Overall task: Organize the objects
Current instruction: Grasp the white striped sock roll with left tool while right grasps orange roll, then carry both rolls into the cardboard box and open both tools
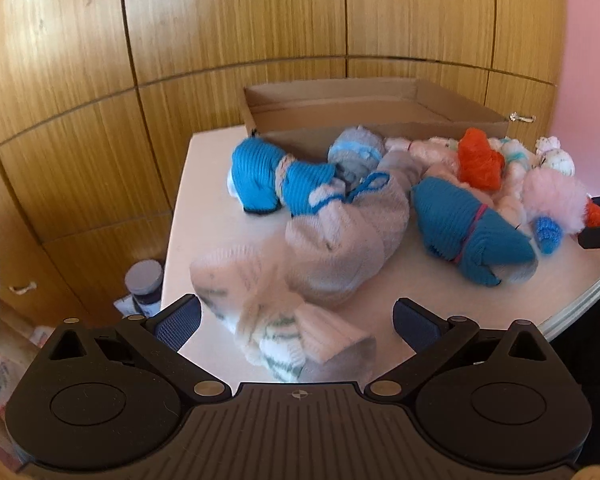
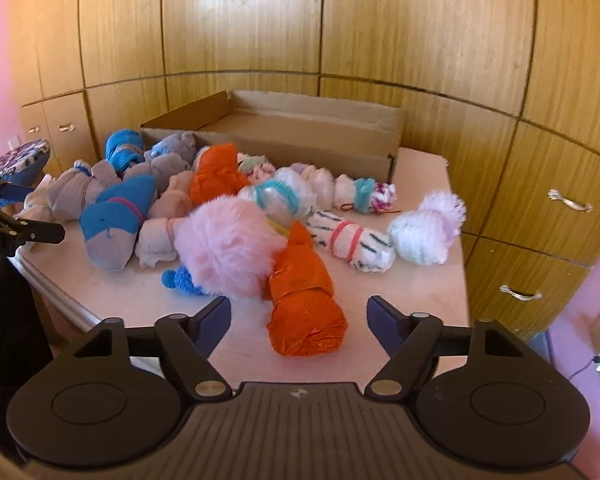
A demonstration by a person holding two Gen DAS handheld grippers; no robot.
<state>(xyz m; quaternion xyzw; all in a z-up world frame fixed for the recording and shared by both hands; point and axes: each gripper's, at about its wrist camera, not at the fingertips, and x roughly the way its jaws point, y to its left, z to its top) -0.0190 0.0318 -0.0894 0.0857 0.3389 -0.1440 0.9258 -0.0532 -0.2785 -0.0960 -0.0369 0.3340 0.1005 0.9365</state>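
Behind everything, a wall of wooden cabinet doors (image 2: 380, 32), curved by the lens. In front, a pale pink counter (image 2: 416, 280) strewn with rolled sock bundles. At its far edge, an open, shallow cardboard box (image 2: 300, 128), nothing visible inside.

Near the left tool (image 1: 296, 322), a blurred pale pink and white sock bundle (image 1: 276, 320) lying between widely spread fingers, no pad seen pressing on it. Just beyond, a grey sock roll (image 1: 340, 236) with a blue loop, then a blue-and-grey rolled pair (image 1: 260, 180) close to the box wall. To the right, a blue bundle with a red band (image 1: 468, 228).

Near the right tool (image 2: 298, 322), an orange sock roll (image 2: 304, 300) lying lengthwise in the gap between spread fingers, clear space visible on both sides, no grip. Touching its left side, a fluffy pink bundle (image 2: 228, 248). Further right, a white striped roll tied with pink bands (image 2: 352, 244) and a white-and-lilac fuzzy bundle (image 2: 428, 228), near each other. Further back, a second orange bundle (image 2: 216, 176) amid the pile.

On the floor left of the counter, a small jar with a grey lid (image 1: 144, 280).
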